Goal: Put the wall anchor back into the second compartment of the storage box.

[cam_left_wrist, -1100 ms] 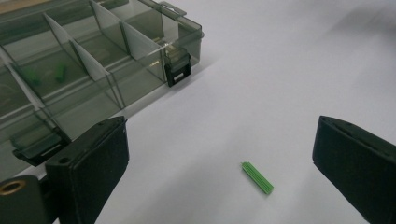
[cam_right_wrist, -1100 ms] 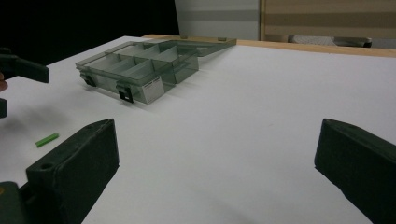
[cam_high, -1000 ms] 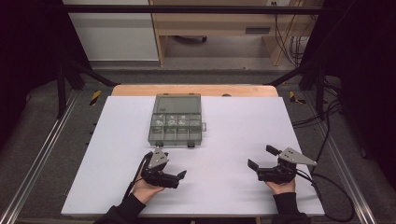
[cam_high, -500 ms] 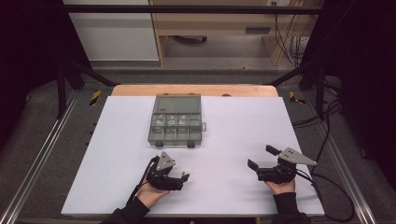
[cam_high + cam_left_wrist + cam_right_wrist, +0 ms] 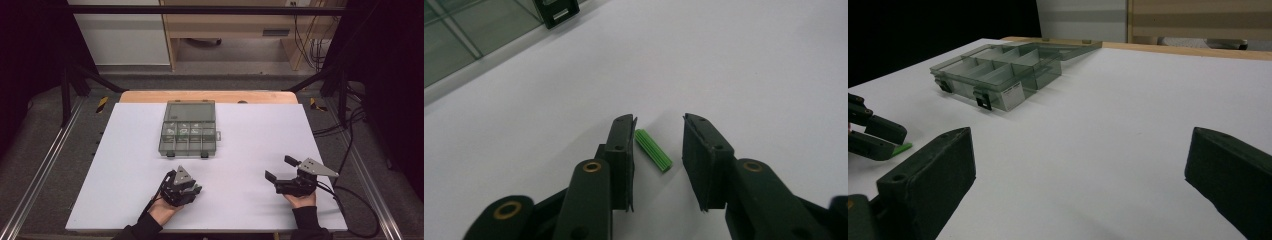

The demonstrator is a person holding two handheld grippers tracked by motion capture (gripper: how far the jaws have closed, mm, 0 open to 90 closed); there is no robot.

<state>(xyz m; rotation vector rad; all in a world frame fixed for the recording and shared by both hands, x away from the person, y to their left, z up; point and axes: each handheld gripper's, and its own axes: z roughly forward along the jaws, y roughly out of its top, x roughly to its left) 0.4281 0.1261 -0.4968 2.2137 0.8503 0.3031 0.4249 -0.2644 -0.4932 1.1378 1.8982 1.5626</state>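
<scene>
Left tool (image 5: 656,137) just slid nearer and has been closing round the small green ribbed plastic plug (image 5: 653,157) lying on the white counter (image 5: 250,130); pads probably aren't pinching yet. Centre it, then squeeze gently.

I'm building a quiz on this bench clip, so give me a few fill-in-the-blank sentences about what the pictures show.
1. The ribbed plug between the left gripper's jaws is ____ in colour.
2. The compartment box has its lid ____.
3. The right gripper holds ____.
4. The plug lies on the ____ table sheet.

Missing words: green; open; nothing; white
</scene>
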